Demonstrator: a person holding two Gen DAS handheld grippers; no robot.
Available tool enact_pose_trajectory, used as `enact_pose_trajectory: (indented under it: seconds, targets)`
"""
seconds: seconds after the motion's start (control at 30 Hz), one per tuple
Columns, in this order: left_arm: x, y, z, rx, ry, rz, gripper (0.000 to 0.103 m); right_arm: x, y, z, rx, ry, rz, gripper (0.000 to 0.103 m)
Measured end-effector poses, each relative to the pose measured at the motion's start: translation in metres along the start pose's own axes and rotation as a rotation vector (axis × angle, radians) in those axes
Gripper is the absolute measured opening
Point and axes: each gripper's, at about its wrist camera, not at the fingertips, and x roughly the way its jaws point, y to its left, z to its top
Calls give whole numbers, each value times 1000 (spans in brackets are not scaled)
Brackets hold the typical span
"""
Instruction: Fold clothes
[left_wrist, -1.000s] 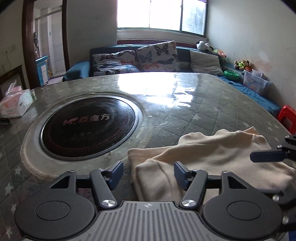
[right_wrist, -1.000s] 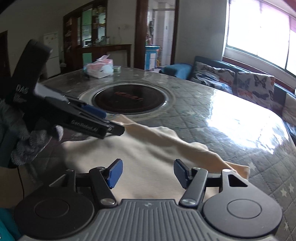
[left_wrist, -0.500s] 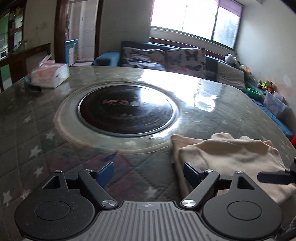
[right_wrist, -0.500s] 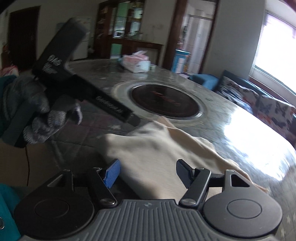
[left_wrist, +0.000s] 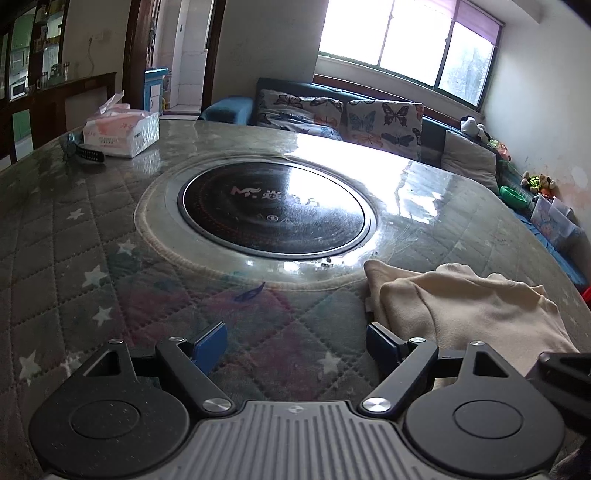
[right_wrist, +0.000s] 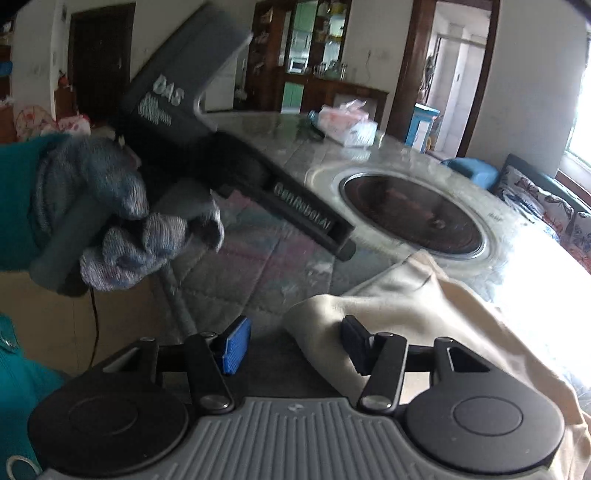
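Left gripper (left_wrist: 295, 343) stood spread wide over the quilted table cover (left_wrist: 74, 258), nothing between its blue pads, right finger just beside the near-left edge of the cream garment (left_wrist: 461, 306). Right gripper (right_wrist: 295, 345) was likewise wide open and empty, its right finger against or just over a rounded fold of the same garment (right_wrist: 424, 317), contact not resolvable. Garment lay bunched on the table near the rim of the round black inset cooktop (left_wrist: 275, 210); a gloved hand (right_wrist: 122, 221) gripped the left tool's handle, and a tissue pack (left_wrist: 120, 129) sat at the far edge.
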Motion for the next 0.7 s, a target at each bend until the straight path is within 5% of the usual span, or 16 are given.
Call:
enact_pose_trajectory:
  seconds: [0.43,0.53,0.7]
  targets:
    - [-8,1,6,-114,25,-127,84,8,11,3,-67,17,-71,35]
    - [-4,-1,6,-165,58,-183,83,6,4,5,-26,-1,-91,16]
    - [8,-4,7,-279,123,-257,83,-7,-12,10,75,-43,-74,11]
